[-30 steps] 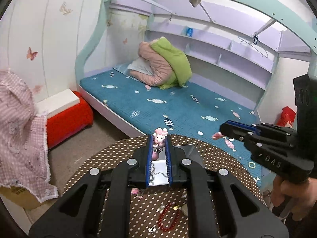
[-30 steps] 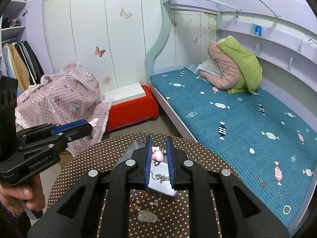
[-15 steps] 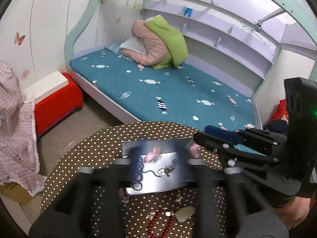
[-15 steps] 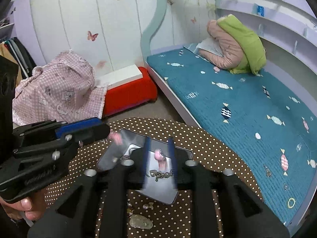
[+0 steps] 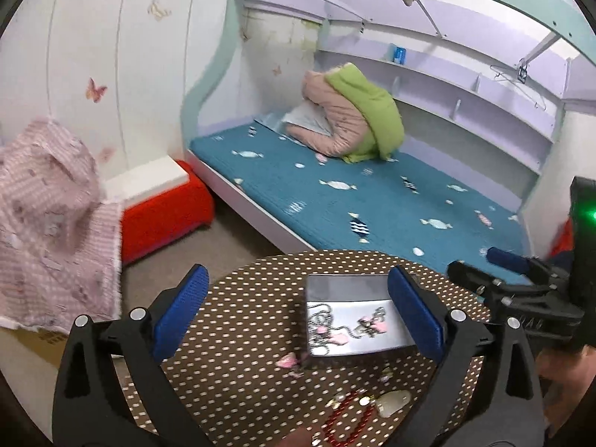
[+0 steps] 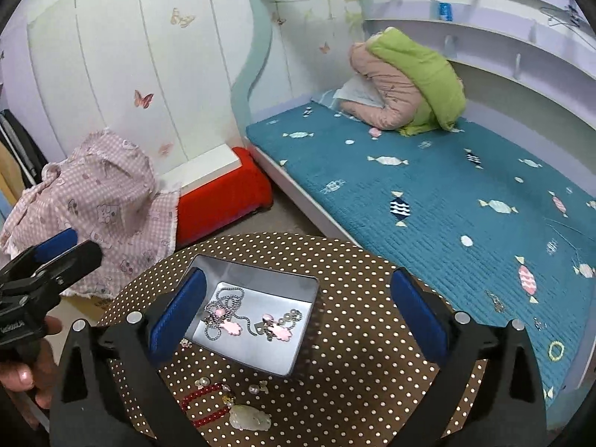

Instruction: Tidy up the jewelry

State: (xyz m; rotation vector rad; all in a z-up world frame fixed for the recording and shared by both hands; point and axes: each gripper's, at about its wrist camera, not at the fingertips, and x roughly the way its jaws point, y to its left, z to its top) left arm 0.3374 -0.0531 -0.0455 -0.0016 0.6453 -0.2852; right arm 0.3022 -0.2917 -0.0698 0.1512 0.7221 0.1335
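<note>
A silver tin (image 6: 253,272) stands on the round brown dotted table (image 6: 365,354). Inside it lie a silver chain (image 6: 223,307) and pink charms (image 6: 281,331). My right gripper (image 6: 298,313) hangs over the tin with its jaws opening wide and nothing pressed between the pads. My left gripper (image 5: 298,313) is also opening, with the tin (image 5: 342,287) under its right finger and no piece held. A pink charm (image 5: 287,362) lies on the table beside the tin. A red bead bracelet (image 6: 205,402) and a pale stone pendant (image 6: 249,417) lie nearer to me.
Small pearls (image 6: 254,389) are scattered in front of the tin. Beyond the table's far edge are a bed with a teal cover (image 6: 447,186), a red stool (image 6: 219,201) and a pink checked cloth (image 6: 97,193). Hands (image 6: 22,372) hold both grippers.
Both grippers were shut on pink charm pieces above the tin; their jaws have since spread wide and the pieces now lie in the tin.
</note>
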